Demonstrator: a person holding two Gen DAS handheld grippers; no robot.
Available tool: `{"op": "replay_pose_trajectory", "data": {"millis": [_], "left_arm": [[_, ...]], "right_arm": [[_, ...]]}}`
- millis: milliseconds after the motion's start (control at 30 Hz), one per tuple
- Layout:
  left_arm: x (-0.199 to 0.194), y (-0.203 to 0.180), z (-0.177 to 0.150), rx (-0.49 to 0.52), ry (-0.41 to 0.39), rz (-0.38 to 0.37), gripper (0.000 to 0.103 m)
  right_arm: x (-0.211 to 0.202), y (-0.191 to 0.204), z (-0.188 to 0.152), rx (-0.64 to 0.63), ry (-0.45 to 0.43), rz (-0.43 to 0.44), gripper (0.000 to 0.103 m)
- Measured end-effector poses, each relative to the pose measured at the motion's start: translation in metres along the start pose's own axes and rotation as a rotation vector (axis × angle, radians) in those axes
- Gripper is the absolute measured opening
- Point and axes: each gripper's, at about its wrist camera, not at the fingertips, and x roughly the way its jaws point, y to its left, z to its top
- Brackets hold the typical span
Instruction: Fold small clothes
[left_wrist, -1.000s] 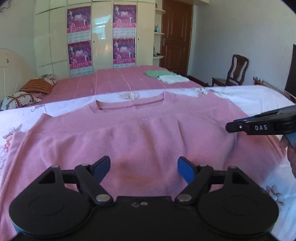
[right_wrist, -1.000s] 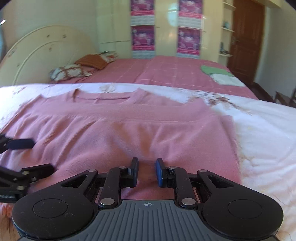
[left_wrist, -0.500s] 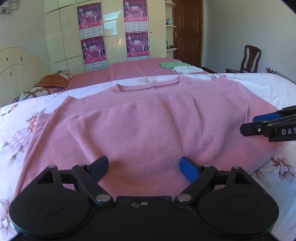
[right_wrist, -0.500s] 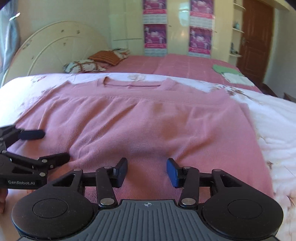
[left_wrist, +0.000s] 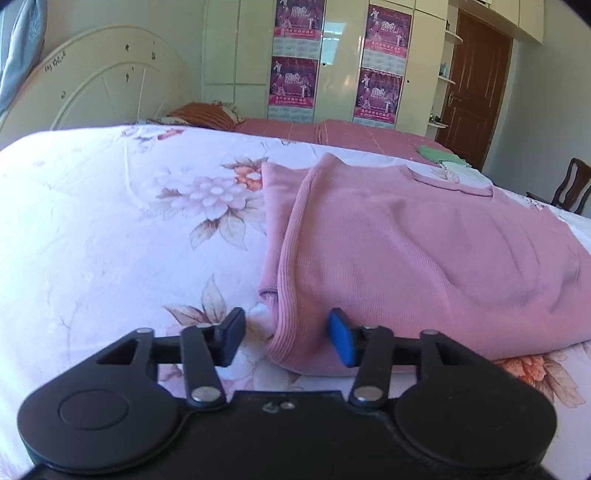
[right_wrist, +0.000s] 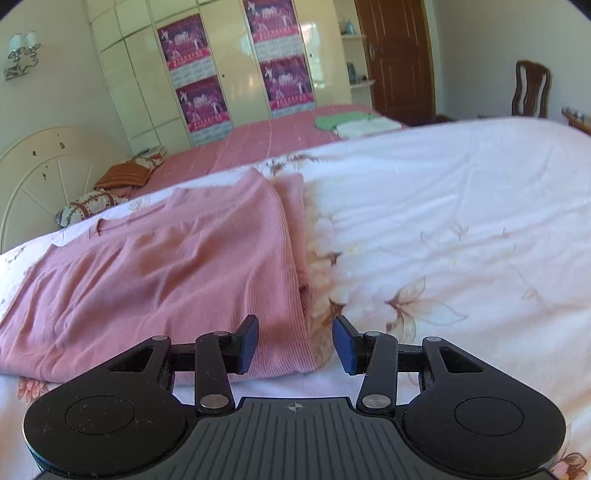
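**Both tongs line up on the sweater's near corners**

Here we are at the near edge of the bed, and the pink sweater (left_wrist: 424, 251) lies flat on the floral bedspread (left_wrist: 110, 229), neckline toward the far side, hem toward us.

Over on the left, the left gripper (left_wrist: 286, 338) sits low at the sweater's near-left corner. Its jaws have just been closing, and the ribbed hem corner lies between them. There is still a clear gap on either side of the cloth, so the pads are not pressing: released, not grasping. A folded-under sleeve edge shows just to the left of that corner.

Now the right side. The right gripper (right_wrist: 293, 345) is at the sweater's (right_wrist: 166, 273) near-right corner. Its jaws have just been closing too, and the hem corner lies between them, nearer the left pad. The right pad stands over the bedspread (right_wrist: 461, 221), clear of the fabric. Released here as well, nothing clamped.

Beyond the sweater, a second bed with a pink cover (right_wrist: 258, 144) runs along the far side, with a small stack of folded clothes (right_wrist: 354, 123), green and white, resting on it. Pillows (right_wrist: 110, 188) sit at its left end by the white headboard (right_wrist: 40, 173), and a brown door (left_wrist: 476, 92) stands at far right.
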Motion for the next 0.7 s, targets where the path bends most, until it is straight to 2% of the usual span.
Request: {"op": "replay_pose_trajectory", "data": {"millis": [33, 67, 133, 200, 300, 367, 400, 433, 467, 500, 567, 700], "left_arm": [[0.0, 0.0, 0.001, -0.006, 0.0, -0.017, 0.016], [-0.001, 0.0, 0.003, -0.009, 0.0, -0.021, 0.01], [-0.012, 0.0, 0.007, -0.033, -0.042, -0.026, 0.009], [-0.02, -0.002, 0.01, -0.004, -0.077, -0.012, 0.009], [-0.008, 0.0, 0.004, 0.021, -0.011, 0.011, 0.009], [0.001, 0.003, -0.002, 0.025, 0.004, 0.022, 0.017], [-0.001, 0.004, -0.002, 0.025, 0.0, 0.034, 0.03], [-0.006, 0.006, 0.0, 0.01, -0.011, 0.066, 0.049], [-0.013, 0.008, 0.001, -0.004, -0.037, 0.104, 0.06], [-0.023, 0.007, 0.002, -0.002, -0.078, 0.147, 0.067], [-0.037, -0.004, 0.004, 0.037, -0.113, 0.134, 0.067], [-0.041, -0.069, -0.002, 0.154, -0.131, -0.035, 0.072]], "right_arm": [[0.001, -0.001, -0.002, 0.006, 0.021, 0.028, 0.016], [0.002, 0.0, -0.002, -0.002, 0.026, 0.026, 0.01], [-0.003, 0.005, -0.005, -0.051, 0.02, 0.019, 0.006], [-0.015, 0.007, -0.005, -0.084, -0.01, -0.001, 0.005], [-0.02, 0.003, -0.007, -0.11, 0.002, -0.025, 0.005], [-0.008, 0.004, -0.014, -0.13, 0.055, -0.04, 0.005], [-0.003, 0.005, -0.015, -0.14, 0.06, -0.051, 0.005], [-0.003, 0.007, -0.014, -0.144, 0.055, -0.064, 0.005], [-0.005, 0.008, -0.012, -0.136, 0.05, -0.072, 0.006], [-0.011, 0.01, -0.011, -0.124, 0.031, -0.08, 0.013], [-0.028, 0.017, -0.011, -0.147, -0.048, -0.114, 0.031], [-0.033, 0.048, -0.01, -0.155, -0.082, -0.003, 0.031]]}}
